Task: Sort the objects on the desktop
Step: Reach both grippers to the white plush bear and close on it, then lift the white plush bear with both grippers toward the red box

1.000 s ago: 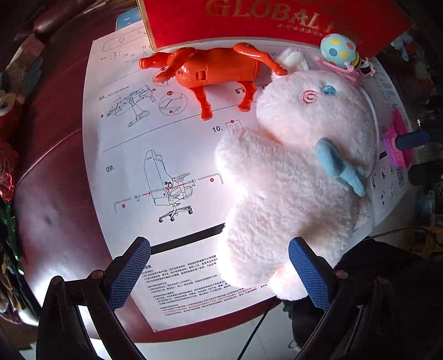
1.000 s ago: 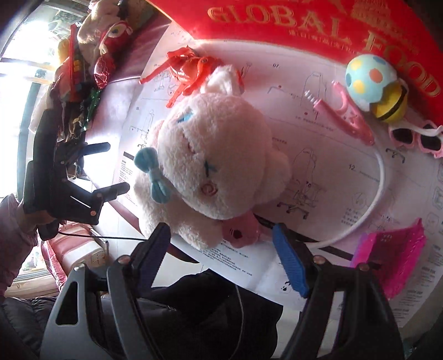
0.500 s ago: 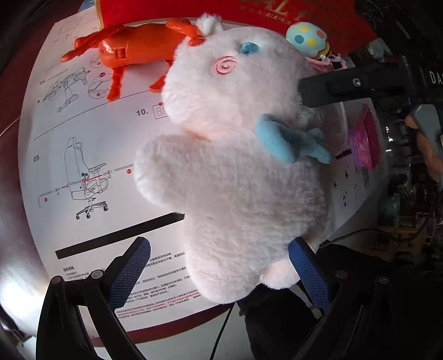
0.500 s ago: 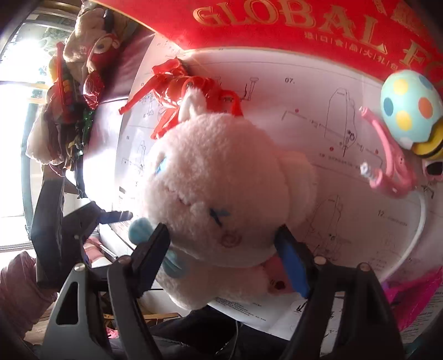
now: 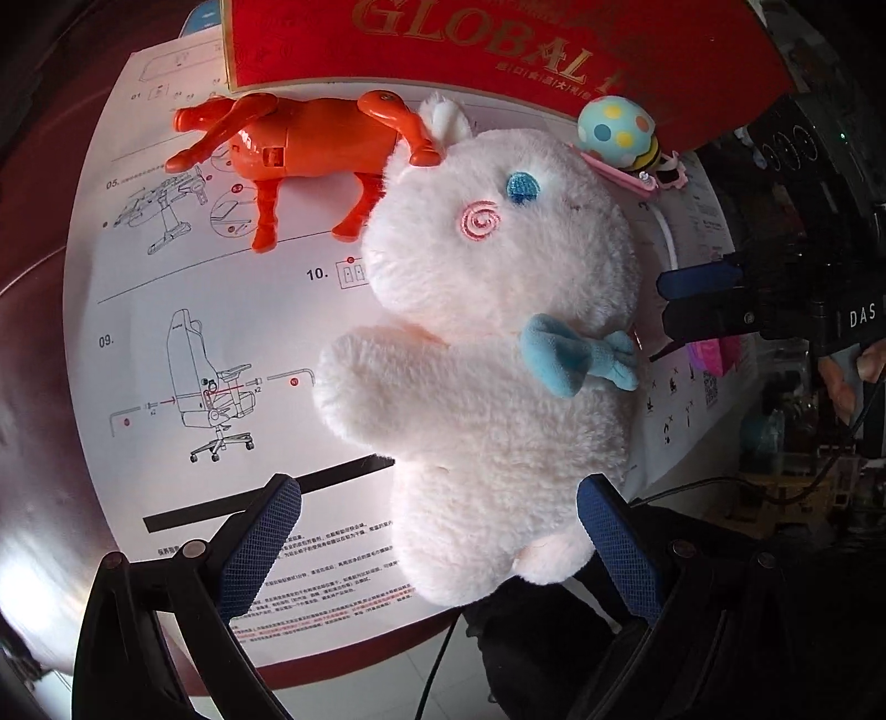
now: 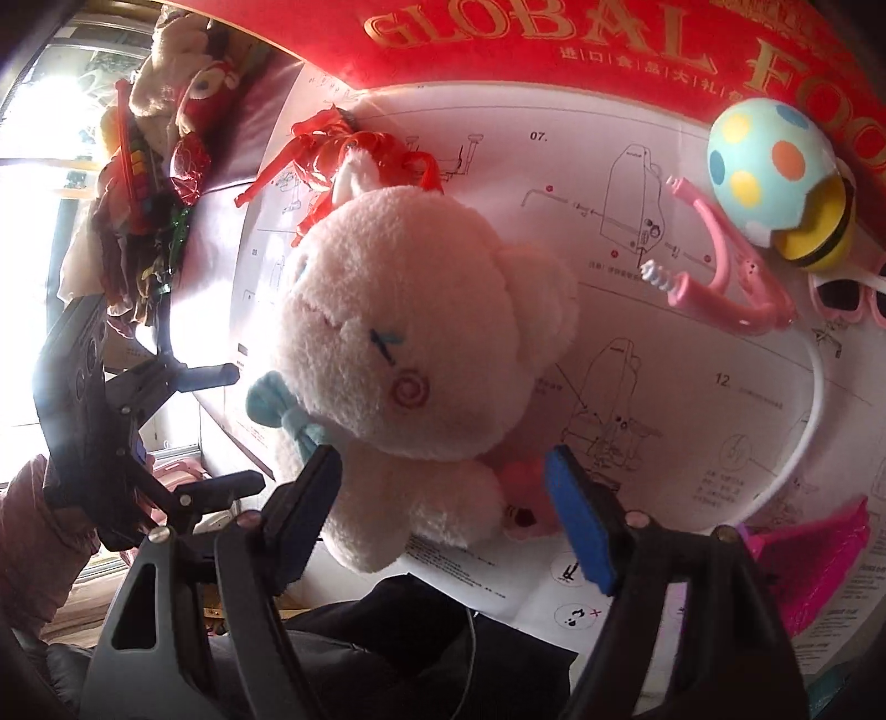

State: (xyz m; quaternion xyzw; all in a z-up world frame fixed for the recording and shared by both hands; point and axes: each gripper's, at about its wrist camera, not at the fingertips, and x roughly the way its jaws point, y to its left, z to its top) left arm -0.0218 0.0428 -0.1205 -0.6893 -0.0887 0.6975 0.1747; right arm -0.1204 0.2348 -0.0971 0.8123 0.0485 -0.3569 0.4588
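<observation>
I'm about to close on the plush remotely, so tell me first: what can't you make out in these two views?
- Left wrist view: the plush hides most of the pink clip and the sunglasses.
- Right wrist view: the plush covers the orange horse, and also most of a small pink item beside the right tool.
- Both views: the red box is cut off by the top edge.

The plush bunny (image 5: 487, 354) is fluffy white pile cloth with embroidered thread eyes and a soft blue fabric bow (image 5: 576, 351). The orange toy horse (image 5: 310, 149) is smooth, glossy moulded plastic. The instruction sheet (image 5: 183, 310) is matt white printed paper. The red box (image 5: 498, 39) looks like satin card with shiny gold foil lettering. The spotted egg toy (image 6: 767, 166) is smooth, matt-painted plastic.
</observation>
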